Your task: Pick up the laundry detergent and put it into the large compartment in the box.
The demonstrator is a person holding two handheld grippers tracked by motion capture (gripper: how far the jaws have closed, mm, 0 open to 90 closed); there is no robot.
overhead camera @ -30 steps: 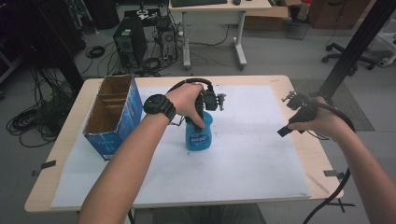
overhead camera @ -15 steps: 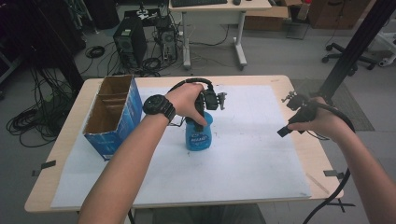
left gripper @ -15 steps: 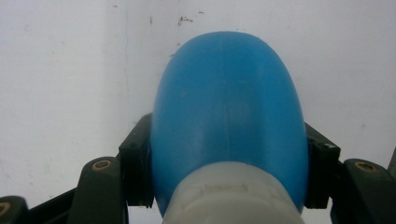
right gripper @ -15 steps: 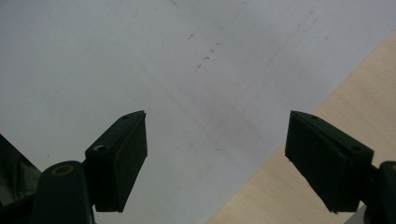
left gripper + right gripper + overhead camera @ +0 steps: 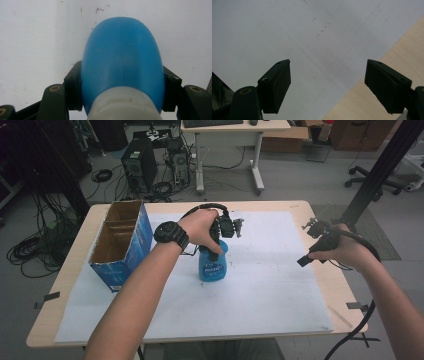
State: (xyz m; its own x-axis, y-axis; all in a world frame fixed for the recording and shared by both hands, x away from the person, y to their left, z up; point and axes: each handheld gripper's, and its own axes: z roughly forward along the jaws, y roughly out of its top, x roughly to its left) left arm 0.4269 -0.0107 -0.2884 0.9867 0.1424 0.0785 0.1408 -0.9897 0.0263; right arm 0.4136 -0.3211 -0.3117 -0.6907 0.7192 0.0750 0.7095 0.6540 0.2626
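Left gripper view: jaws clenched on a blue plastic bottle (image 5: 122, 62) w/ white cap, pads pressing both flanks, bottle body running straight ahead btwn them. High view shows the left gripper (image 5: 220, 251) coming down from above, bottle upright on the white sheet (image 5: 280, 285); prob. gripped near the neck so it stays vertical for lifting. Open cardboard box (image 5: 122, 242) sits off to that gripper's left. Right gripper (image 5: 327, 85) spread wide, nothing btwn jaws, over the sheet edge, well apart from the bottle.
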